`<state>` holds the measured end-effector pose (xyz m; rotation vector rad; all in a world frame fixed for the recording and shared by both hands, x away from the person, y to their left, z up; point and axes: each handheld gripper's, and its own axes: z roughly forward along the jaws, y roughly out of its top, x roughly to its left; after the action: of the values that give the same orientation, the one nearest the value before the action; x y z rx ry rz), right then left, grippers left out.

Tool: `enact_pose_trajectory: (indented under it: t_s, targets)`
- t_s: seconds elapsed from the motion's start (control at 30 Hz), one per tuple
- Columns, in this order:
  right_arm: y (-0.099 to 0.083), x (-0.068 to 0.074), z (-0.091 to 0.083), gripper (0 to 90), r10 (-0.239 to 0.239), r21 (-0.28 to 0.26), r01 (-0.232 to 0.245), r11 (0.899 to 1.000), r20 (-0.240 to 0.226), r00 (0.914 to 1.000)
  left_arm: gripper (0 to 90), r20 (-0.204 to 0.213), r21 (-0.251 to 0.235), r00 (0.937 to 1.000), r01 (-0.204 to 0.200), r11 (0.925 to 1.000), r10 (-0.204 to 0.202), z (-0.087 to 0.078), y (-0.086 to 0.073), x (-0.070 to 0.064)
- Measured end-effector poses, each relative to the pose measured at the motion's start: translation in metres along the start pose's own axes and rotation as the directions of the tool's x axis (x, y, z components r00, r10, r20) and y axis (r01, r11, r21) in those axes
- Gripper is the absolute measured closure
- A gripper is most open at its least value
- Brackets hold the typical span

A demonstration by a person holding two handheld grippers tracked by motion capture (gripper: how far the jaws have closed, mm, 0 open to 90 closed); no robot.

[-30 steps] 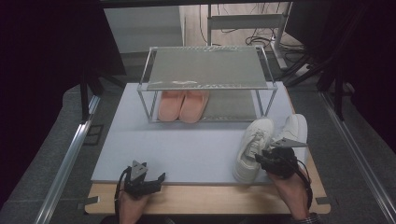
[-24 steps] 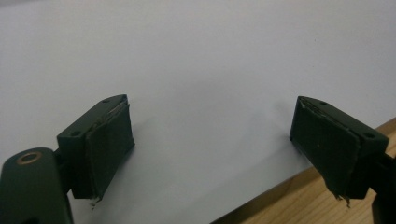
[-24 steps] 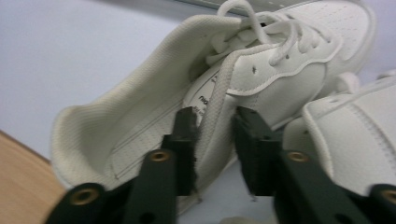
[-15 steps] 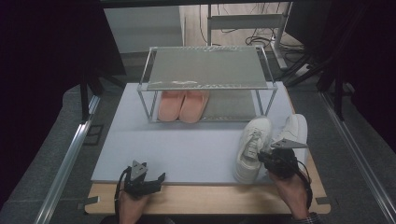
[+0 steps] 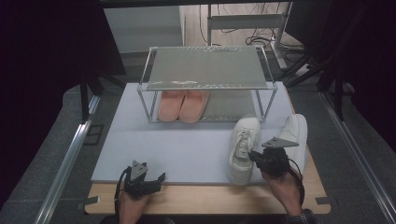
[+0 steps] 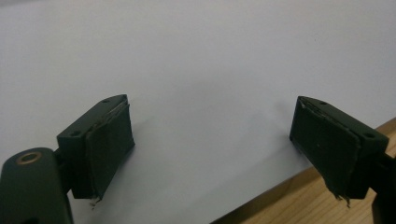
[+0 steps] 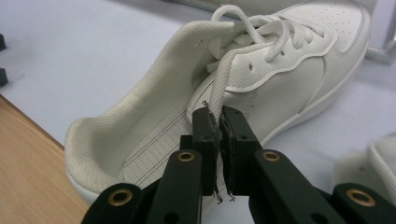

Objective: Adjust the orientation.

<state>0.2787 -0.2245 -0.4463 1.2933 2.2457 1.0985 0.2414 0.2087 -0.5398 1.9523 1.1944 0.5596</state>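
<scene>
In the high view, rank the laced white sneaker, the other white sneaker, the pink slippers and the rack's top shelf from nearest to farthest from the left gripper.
From the left gripper:
1. Laced white sneaker, to its right, lace held by the right gripper.
2. Pink slippers, ahead, under the rack.
3. Rack's top shelf, above and beyond the slippers.
4. Other white sneaker, far right.
Items 2 to 4 are close; their order is tentative.

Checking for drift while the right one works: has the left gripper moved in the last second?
No. The left gripper sits at the same spot on the near edge of the grey mat, jaws open.
</scene>
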Motion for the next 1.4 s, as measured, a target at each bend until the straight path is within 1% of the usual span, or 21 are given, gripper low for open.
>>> enact_pose_trajectory:
  t_s: [0.17, 0.43, 0.6, 0.8, 0.87, 0.93, 1.0, 1.07, 1.13, 1.23, 1.27, 1.33, 1.4]
  targets:
    - [0.006, 0.008, 0.007, 85.4, -0.017, -0.003, 0.017, 1.0, -0.025, 0.9995, 13.0, 0.0, -0.001, 1.0, 0.002, 1.0, -0.002, 0.0, 0.0, 0.0]
    - [0.014, 0.022, 0.023, 85.4, -0.046, -0.005, 0.046, 0.999, -0.064, 0.9969, 13.0, -0.001, -0.001, 1.0, 0.002, 1.0, -0.002, 0.0, 0.0, 0.0]
    - [0.02, 0.033, 0.03, 85.4, -0.064, -0.003, 0.064, 0.998, -0.091, 0.9938, 12.9, 0.0, 0.0, 1.0, 0.0, 1.0, 0.0, 0.0, 0.0, 0.0]
    - [0.028, 0.051, 0.043, 85.1, -0.092, -0.009, 0.091, 0.996, -0.127, 0.9877, 13.0, -0.001, -0.001, 1.0, -0.001, 1.0, 0.001, 0.0, 0.0, 0.0]
    - [0.029, 0.055, 0.047, 84.6, -0.096, -0.005, 0.097, 0.995, -0.124, 0.9876, 13.0, 0.0, 0.0, 1.0, -0.002, 1.0, 0.002, 0.0, 0.0, 0.0]
    - [0.028, 0.055, 0.05, 83.7, -0.095, 0.003, 0.096, 0.995, -0.118, 0.9885, 13.0, 0.0, 0.0, 1.0, -0.002, 1.0, 0.002, 0.0, 0.0, 0.0]
    - [0.028, 0.053, 0.05, 80.9, -0.077, 0.001, 0.078, 0.997, -0.133, 0.9882, 13.0, 0.0, 0.0, 1.0, -0.003, 1.0, 0.003, 0.0, 0.0, 0.0]
    - [0.028, 0.049, 0.046, 76.9, -0.076, 0.006, 0.078, 0.997, -0.141, 0.987, 13.0, 0.0, -0.001, 1.0, -0.002, 1.0, 0.002, 0.0, 0.0, 0.0]
    - [0.029, 0.047, 0.043, 75.4, -0.075, 0.009, 0.077, 0.997, -0.146, 0.9865, 12.9, 0.0, -0.002, 1.0, -0.001, 1.0, 0.001, 0.0, 0.0, 0.0]
    - [0.03, 0.046, 0.035, 76.9, -0.08, -0.004, 0.081, 0.997, -0.149, 0.9855, 13.0, -0.001, -0.002, 1.0, -0.001, 1.0, 0.001, 0.0, 0.0, 0.0]
    - [0.031, 0.047, 0.032, 78.2, -0.082, -0.011, 0.082, 0.997, -0.157, 0.9842, 12.9, -0.001, -0.001, 1.0, -0.001, 1.0, 0.001, 0.0, 0.0, 0.0]
    - [0.032, 0.05, 0.028, 82.1, -0.094, -0.016, 0.093, 0.996, -0.175, 0.98, 13.0, -0.001, -0.002, 1.0, -0.001, 1.0, 0.001, 0.0, 0.0, 0.0]
    - [0.032, 0.054, 0.028, 87.0, -0.095, -0.014, 0.094, 0.995, -0.202, 0.9748, 12.9, -0.001, -0.002, 1.0, -0.001, 1.0, 0.001, 0.0, 0.0, 0.0]
